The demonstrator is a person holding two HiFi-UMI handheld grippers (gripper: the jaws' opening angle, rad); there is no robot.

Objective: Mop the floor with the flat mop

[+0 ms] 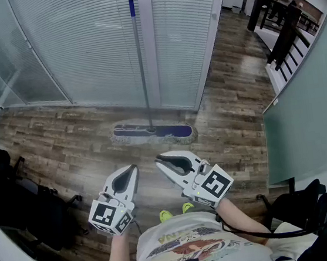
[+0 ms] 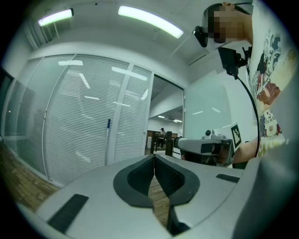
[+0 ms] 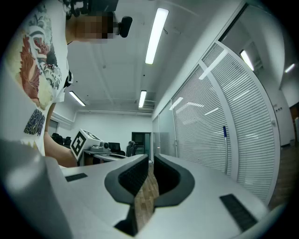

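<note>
The flat mop stands against the glass wall, its blue-and-white head (image 1: pixel 152 132) flat on the wood floor. Its thin handle (image 1: pixel 140 65) rises upright to a blue tip. The handle (image 2: pixel 108 144) shows at the blinds in the left gripper view, and as a pale handle (image 3: pixel 225 140) in the right gripper view. My left gripper (image 1: pixel 134 168) and right gripper (image 1: pixel 159 159) are held side by side near my body, well short of the mop head. Both are shut with nothing between the jaws. From its own camera the left gripper (image 2: pixel 153 158) points level at the wall; the right gripper (image 3: pixel 150 161) points slightly upward.
A glass wall with white blinds (image 1: pixel 94 47) runs across the front. Dark bags and chair legs (image 1: pixel 18 198) crowd the left, and a black chair (image 1: pixel 303 204) stands at the right beside a frosted partition (image 1: pixel 308 103). Tables and people (image 1: pixel 281 6) are far off at the upper right.
</note>
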